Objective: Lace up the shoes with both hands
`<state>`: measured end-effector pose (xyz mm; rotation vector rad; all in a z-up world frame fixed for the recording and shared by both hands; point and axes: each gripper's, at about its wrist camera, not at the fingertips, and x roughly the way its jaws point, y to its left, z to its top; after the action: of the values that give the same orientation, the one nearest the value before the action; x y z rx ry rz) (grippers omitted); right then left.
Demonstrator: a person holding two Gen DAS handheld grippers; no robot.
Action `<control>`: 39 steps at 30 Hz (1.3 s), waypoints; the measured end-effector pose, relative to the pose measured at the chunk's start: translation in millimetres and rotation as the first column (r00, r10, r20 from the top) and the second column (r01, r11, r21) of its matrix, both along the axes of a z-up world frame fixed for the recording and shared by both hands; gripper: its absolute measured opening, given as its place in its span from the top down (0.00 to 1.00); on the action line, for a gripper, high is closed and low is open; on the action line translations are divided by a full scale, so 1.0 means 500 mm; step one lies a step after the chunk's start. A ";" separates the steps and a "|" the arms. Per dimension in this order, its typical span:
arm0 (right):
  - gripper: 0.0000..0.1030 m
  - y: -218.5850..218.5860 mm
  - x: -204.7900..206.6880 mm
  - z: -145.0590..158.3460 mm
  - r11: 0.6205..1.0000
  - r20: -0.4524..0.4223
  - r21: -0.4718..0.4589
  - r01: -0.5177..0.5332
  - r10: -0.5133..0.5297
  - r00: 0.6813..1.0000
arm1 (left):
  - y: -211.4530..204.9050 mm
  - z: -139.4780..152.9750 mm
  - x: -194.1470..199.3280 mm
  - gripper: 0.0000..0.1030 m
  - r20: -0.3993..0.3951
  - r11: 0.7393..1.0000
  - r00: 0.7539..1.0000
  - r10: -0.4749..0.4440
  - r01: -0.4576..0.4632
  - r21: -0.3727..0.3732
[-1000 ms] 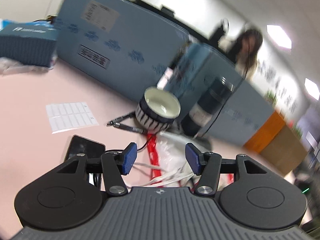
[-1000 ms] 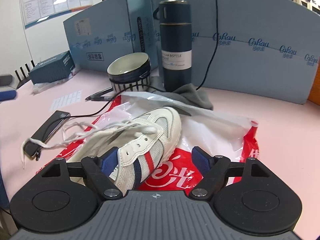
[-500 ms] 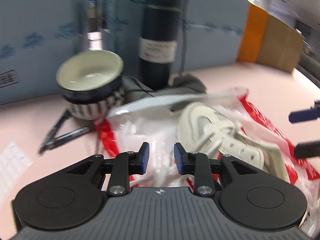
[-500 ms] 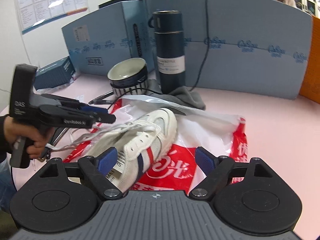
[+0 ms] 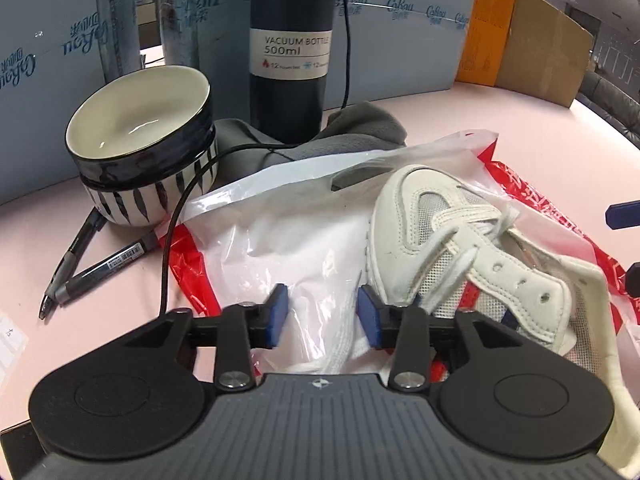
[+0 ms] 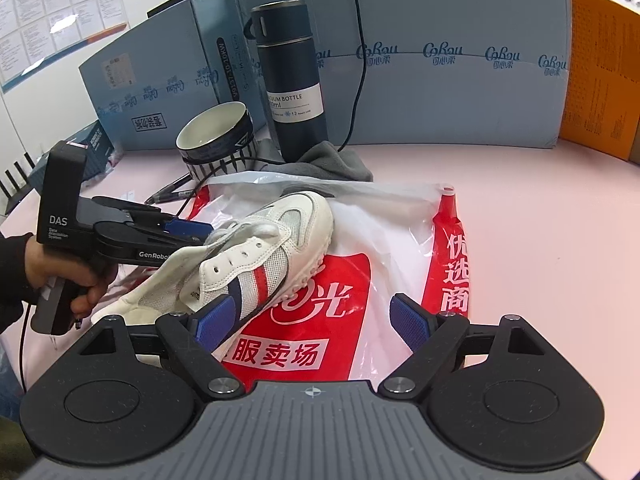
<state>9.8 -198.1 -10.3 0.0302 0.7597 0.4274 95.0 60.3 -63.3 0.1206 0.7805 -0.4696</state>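
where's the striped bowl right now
In the left wrist view the striped bowl sits upper left on the pink table, just left of the vacuum bottle, with two pens below it.

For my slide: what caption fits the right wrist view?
Open right gripper facing white sneaker on red-and-white bag.

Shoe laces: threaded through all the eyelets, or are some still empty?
Partly laced. The shoe has laces crossed only near the toe; the eyelets further back on the flap are bare holes.

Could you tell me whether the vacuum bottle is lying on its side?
No, the vacuum bottle stands upright behind the shoe, beside the bowl.
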 end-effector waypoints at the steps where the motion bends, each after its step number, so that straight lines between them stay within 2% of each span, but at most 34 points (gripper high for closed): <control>1: 0.19 0.001 -0.001 0.000 1.000 0.001 0.002 0.003 -0.003 1.000 | -0.004 0.000 -0.002 0.99 0.000 1.000 1.000 -0.005 0.005 0.001; 3: 0.19 0.005 -0.001 -0.001 1.000 -0.004 0.009 0.001 -0.001 1.000 | -0.009 0.000 -0.009 0.99 0.006 1.000 1.000 -0.014 0.014 -0.002; 8: 0.19 0.023 -0.007 0.004 0.999 0.018 0.018 -0.037 0.036 0.999 | 0.026 0.029 -0.035 0.99 0.054 0.988 0.994 0.092 -0.085 -0.129; 11: 0.19 0.030 -0.010 0.007 0.998 0.040 0.031 -0.059 0.058 0.998 | 0.055 0.064 -0.058 0.99 0.091 0.965 0.982 0.163 -0.139 -0.225; 14: 0.19 0.041 -0.004 0.003 0.996 0.027 0.049 -0.077 0.075 0.997 | 0.082 0.097 -0.083 0.99 0.096 0.926 0.970 0.224 -0.181 -0.332; 18: 0.21 0.067 0.024 -0.011 0.989 -0.007 0.091 -0.113 0.114 0.993 | 0.090 0.119 -0.092 0.99 0.086 0.895 0.962 0.259 -0.206 -0.395; 20: 0.24 0.084 0.040 -0.017 0.990 -0.029 0.068 -0.121 0.123 0.992 | 0.092 0.128 -0.097 0.99 0.083 0.884 0.959 0.270 -0.213 -0.416; 22: 0.58 0.088 0.046 -0.019 0.989 -0.037 0.050 -0.136 0.138 0.990 | 0.095 0.135 -0.106 0.99 0.093 0.881 0.956 0.279 -0.216 -0.421; 23: 0.68 0.087 0.049 -0.019 0.988 -0.039 0.048 -0.146 0.148 0.988 | 0.097 0.139 -0.110 0.99 0.098 0.879 0.954 0.283 -0.218 -0.423; 26: 0.79 0.076 0.060 -0.010 0.988 -0.027 0.045 -0.151 0.152 0.988 | 0.097 0.144 -0.119 0.99 0.098 0.877 0.953 0.285 -0.218 -0.429; 29: 0.79 0.061 0.074 -0.002 0.988 -0.014 0.053 -0.146 0.147 0.989 | 0.081 0.139 -0.124 0.99 0.093 0.886 0.962 0.256 -0.196 -0.421; 32: 0.77 0.062 0.076 -0.001 0.982 0.032 0.004 -0.190 0.190 0.981 | 0.052 0.128 -0.126 0.99 0.084 0.898 0.973 0.213 -0.161 -0.409; 33: 0.73 0.066 0.073 -0.002 0.977 0.059 -0.033 -0.209 0.211 0.976 | 0.043 0.124 -0.126 0.99 0.082 0.901 0.976 0.199 -0.150 -0.406; 36: 0.73 0.078 0.063 -0.009 0.956 0.149 -0.135 -0.262 0.281 0.948 | 0.017 0.112 -0.126 0.99 0.070 0.906 0.983 0.172 -0.130 -0.402; 39: 0.73 0.083 0.062 -0.024 0.938 0.206 -0.181 -0.295 0.330 0.921 | -0.003 0.105 -0.122 0.99 0.063 0.915 0.986 0.157 -0.121 -0.386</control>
<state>40.9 -156.8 -22.4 -0.2803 0.5610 0.6668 34.1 59.0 -11.0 -0.2739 0.5891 -0.4690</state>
